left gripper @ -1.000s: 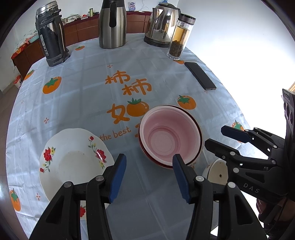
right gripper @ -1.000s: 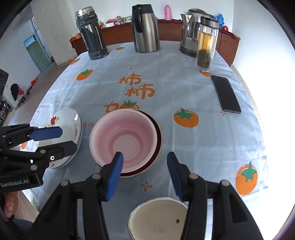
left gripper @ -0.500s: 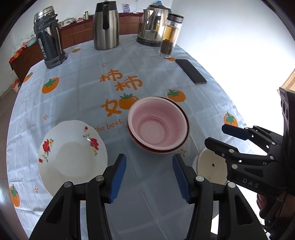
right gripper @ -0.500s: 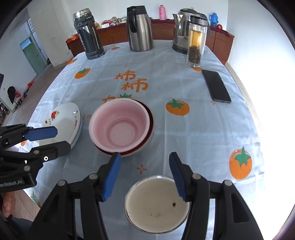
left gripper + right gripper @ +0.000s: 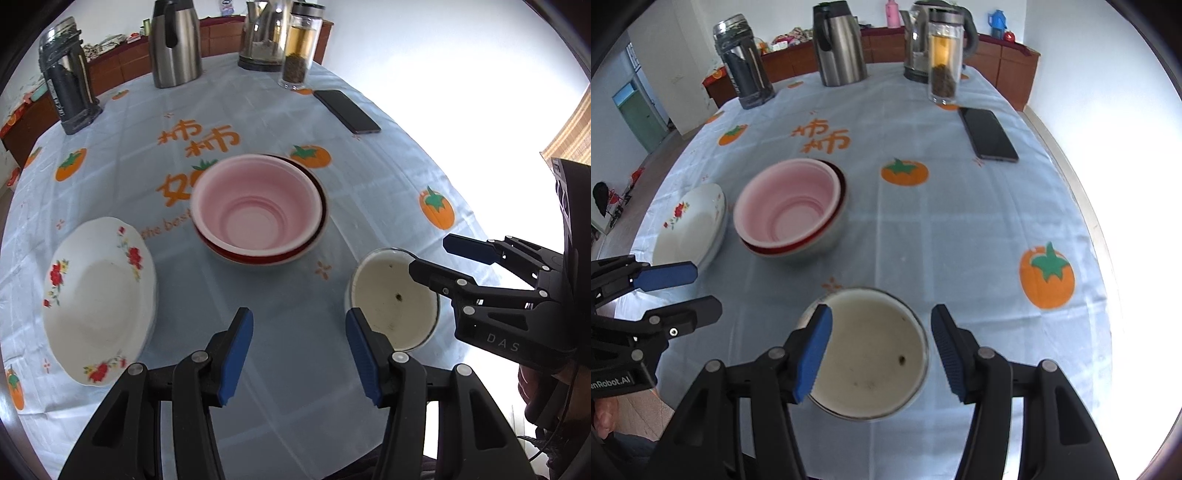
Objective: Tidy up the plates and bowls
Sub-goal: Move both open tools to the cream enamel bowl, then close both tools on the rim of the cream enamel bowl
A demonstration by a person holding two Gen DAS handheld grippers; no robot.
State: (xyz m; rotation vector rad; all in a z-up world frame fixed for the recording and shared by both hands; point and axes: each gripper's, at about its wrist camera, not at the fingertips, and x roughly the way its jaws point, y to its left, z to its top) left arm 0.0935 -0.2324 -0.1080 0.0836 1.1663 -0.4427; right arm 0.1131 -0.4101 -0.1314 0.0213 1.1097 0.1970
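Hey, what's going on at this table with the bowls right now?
A person holds a two-finger tool in each hand over a table set with dishes. The right tool hovers open around a small white metal-rimmed bowl, its pads not pressing on it. The left tool is open and empty over bare tablecloth, between a flowered white plate and that bowl. A pink bowl sits nested in a red-rimmed bowl mid-table. Nothing is lifted yet.

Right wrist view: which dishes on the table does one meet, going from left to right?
White plate with red flowers → pink plastic bowl nested in a red-rimmed bowl → small metal-rimmed bowl with a cream inside.
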